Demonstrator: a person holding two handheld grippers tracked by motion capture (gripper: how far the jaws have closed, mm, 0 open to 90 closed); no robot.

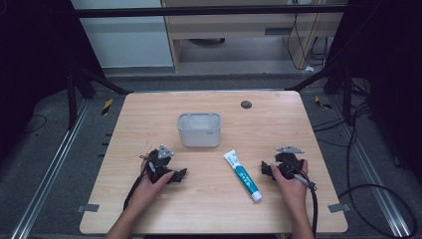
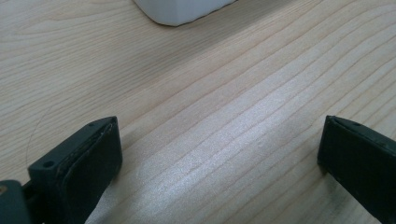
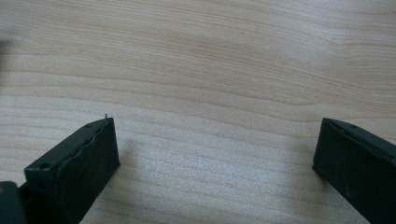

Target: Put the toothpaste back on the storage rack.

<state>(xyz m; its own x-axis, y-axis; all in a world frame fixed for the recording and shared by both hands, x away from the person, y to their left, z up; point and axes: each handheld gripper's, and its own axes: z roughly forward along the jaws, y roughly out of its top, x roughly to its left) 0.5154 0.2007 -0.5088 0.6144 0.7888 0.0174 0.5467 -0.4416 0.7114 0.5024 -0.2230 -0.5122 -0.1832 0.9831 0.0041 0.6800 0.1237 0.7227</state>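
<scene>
From the high view, a toothpaste tube (image 1: pixel 243 176) lies flat on the wooden table (image 1: pixel 149 114), slanted, its white cap toward the person and its flat crimped end pointing up toward a grey tub (image 1: pixel 199 129) that stands near the middle. The right gripper (image 1: pixel 265 169) rests on the table just beside the tube, on its right, while the left gripper (image 1: pixel 180 174) sits well apart on the other side — neither touches anything but wood. In the left gripper view, the left gripper's (image 2: pixel 219 154) jaws stand wide apart over bare grain, with a white corner of the tub (image 2: pixel 182 10) at the top edge. In the right gripper view, the right gripper (image 3: pixel 215 149) likewise has its jaws spread wide with nothing between them. The tube is probably light and soft-walled (it would dent under a hard squeeze), and its glossy skin may slip — so a gentle hold across the firmer shoulder near the cap, or the midbody, looks safest.
</scene>
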